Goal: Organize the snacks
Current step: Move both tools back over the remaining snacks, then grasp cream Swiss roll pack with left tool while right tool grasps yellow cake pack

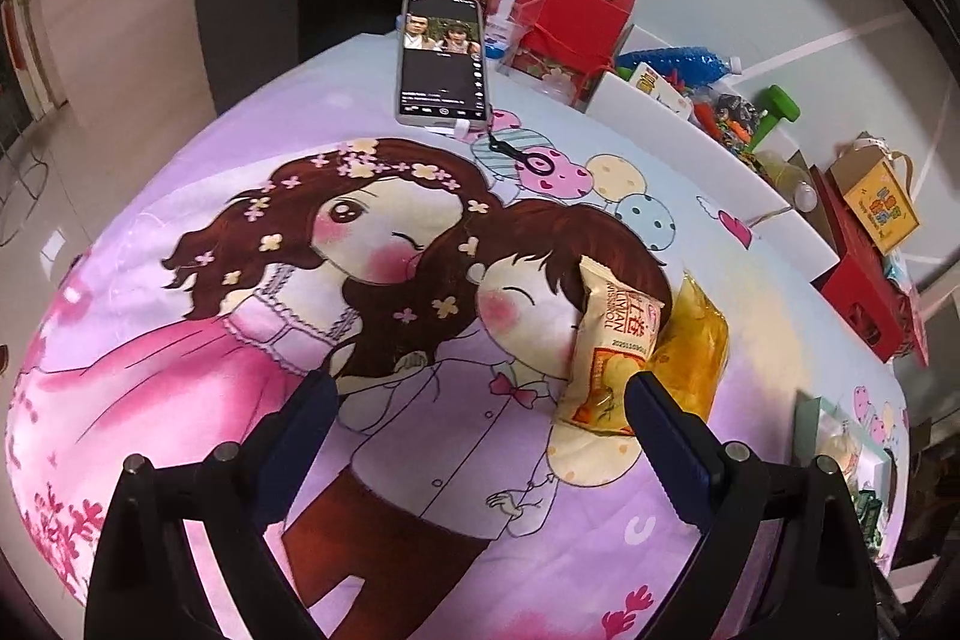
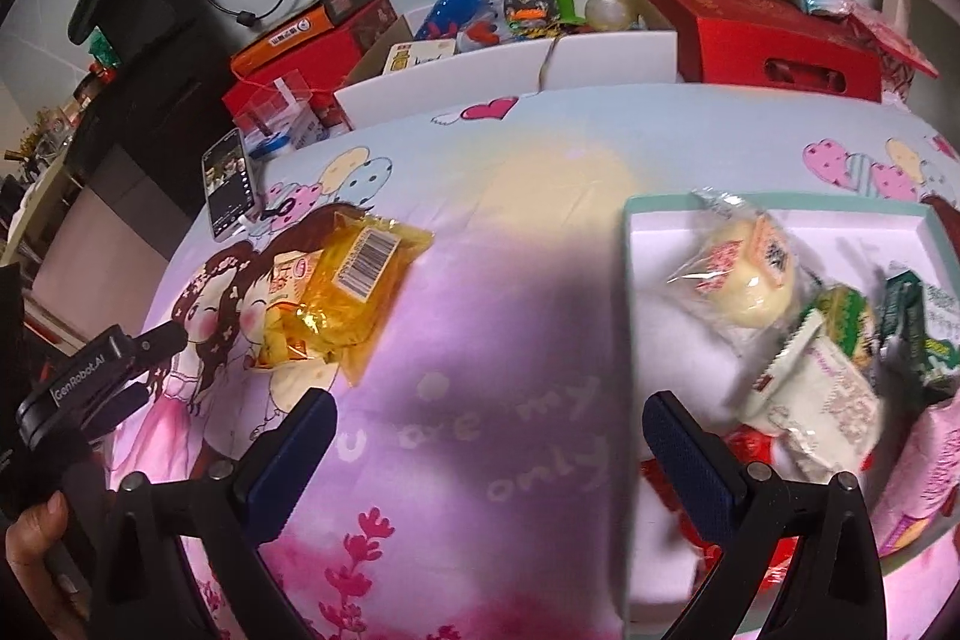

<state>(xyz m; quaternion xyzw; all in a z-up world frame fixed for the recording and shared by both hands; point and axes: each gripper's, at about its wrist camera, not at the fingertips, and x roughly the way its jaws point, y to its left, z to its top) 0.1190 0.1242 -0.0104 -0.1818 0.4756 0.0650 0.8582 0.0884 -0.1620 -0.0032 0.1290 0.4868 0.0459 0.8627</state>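
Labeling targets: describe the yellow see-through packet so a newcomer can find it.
On the cartoon-print cloth, look left of the teal-rimmed tray, where two snacks lie together. The clear yellow packet overlaps a cream-and-orange wrapper; only the yellow one is translucent and carries a white barcode label.

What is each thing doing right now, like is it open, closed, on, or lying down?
Left gripper: jaws open, holding nothing.
Right gripper: jaws open, holding nothing.
Phone: screen on, lying flat.
Cream snack packet: sealed, lying on the cloth.
Yellow snack bag: lying partly over the cream packet.
Tray: open-topped, holding several wrapped snacks.
White box: open, full of odds and ends.
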